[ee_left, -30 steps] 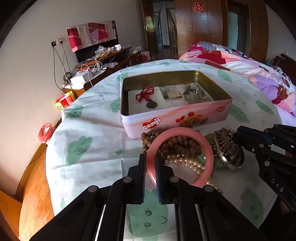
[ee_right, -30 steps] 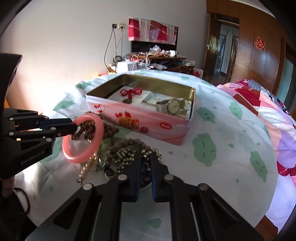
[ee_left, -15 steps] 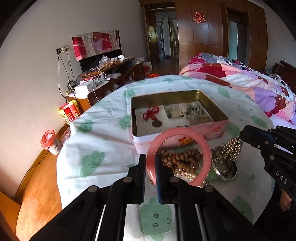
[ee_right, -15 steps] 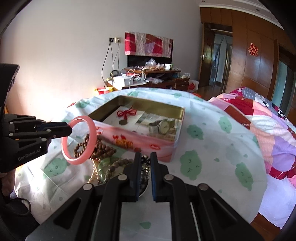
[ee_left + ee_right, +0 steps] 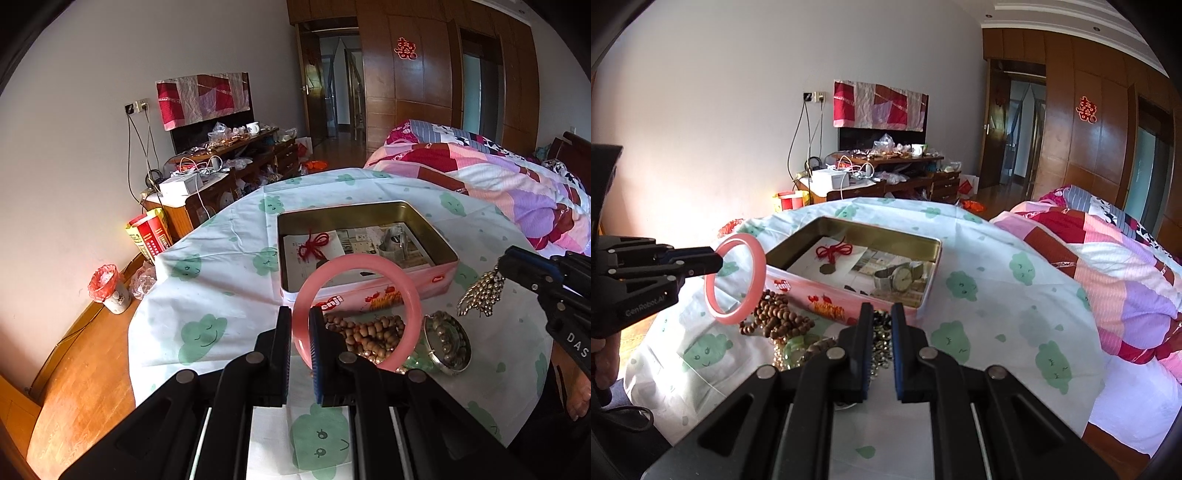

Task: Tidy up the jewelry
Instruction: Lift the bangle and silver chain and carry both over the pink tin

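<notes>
My left gripper (image 5: 300, 317) is shut on a pink bangle (image 5: 399, 271) and holds it in the air in front of the open pink tin (image 5: 439, 275); the bangle also shows in the right wrist view (image 5: 759, 273). My right gripper (image 5: 878, 314) is shut on a beaded metal bracelet (image 5: 478, 295), which hangs from its tips (image 5: 504, 264) above the table. The tin (image 5: 849, 304) holds a red knot charm (image 5: 834, 252), papers and a watch (image 5: 901, 277). Brown wooden beads (image 5: 369, 330), pearls and a silver bangle (image 5: 447, 341) lie on the cloth by the tin.
The round table carries a white cloth with green clouds (image 5: 229, 266). A bed with a patchwork quilt (image 5: 498, 173) is to the right. A cluttered wooden cabinet (image 5: 221, 173) and a bin (image 5: 109, 290) stand by the wall on the left.
Both grippers have risen. The pink bangle went up from the jewelry pile to the tin's height. The beaded bracelet came off the pile and now hangs from the right gripper.
</notes>
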